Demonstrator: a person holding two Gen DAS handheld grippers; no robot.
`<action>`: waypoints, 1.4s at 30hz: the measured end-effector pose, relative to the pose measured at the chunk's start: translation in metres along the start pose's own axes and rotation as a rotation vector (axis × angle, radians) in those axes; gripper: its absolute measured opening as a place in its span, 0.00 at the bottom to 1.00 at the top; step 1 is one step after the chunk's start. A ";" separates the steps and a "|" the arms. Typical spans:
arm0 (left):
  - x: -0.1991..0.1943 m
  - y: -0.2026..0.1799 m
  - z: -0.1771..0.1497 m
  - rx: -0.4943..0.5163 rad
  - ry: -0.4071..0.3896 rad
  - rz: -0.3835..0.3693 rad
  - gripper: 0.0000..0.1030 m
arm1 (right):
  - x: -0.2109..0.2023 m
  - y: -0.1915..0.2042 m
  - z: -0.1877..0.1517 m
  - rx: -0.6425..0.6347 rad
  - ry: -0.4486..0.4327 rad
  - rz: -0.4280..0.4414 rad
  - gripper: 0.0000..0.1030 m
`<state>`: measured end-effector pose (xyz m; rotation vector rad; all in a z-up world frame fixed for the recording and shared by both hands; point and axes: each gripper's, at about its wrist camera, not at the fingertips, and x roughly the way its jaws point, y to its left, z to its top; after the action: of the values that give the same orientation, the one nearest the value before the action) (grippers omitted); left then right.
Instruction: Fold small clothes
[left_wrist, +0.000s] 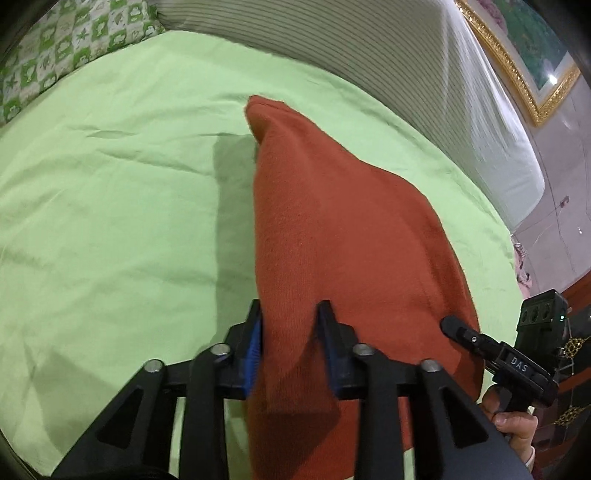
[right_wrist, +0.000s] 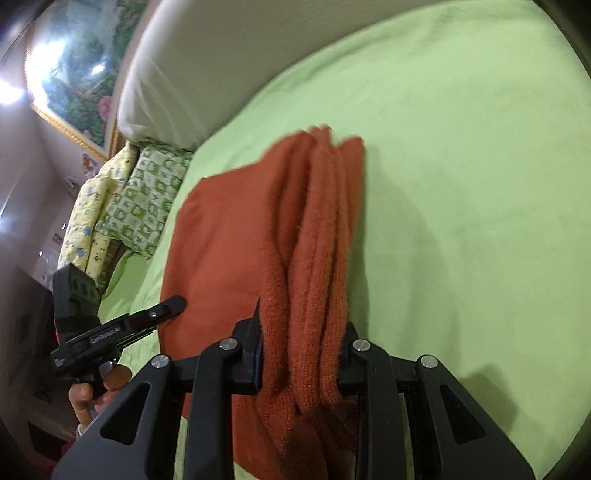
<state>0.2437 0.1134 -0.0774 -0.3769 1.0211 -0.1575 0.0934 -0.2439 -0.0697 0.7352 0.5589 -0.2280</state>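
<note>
Rust-red garment (left_wrist: 332, 229) draped over green sheet (left_wrist: 110, 184). Left gripper (left_wrist: 291, 325): fingers straddle one layer, grip uncertain. Right gripper (right_wrist: 303, 343): pinches bunched folds at the garment's near edge.

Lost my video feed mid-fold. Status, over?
Left gripper and right gripper both clamp the rust-orange knitted garment. Garment bunched in folds, lifted over the light green bedsheet. Nothing in the way.
</note>
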 end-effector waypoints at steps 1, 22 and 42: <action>-0.001 0.002 -0.002 -0.003 -0.007 0.028 0.53 | 0.002 -0.003 -0.002 0.006 0.001 -0.022 0.33; -0.023 0.035 0.041 -0.067 -0.077 0.054 0.79 | -0.003 0.054 0.049 -0.211 -0.115 -0.148 0.53; 0.064 -0.006 0.161 0.112 -0.076 0.076 0.09 | 0.029 0.045 0.098 -0.162 -0.139 -0.078 0.10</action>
<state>0.4146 0.1259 -0.0512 -0.2396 0.9453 -0.1303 0.1743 -0.2790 -0.0004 0.5369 0.4683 -0.2998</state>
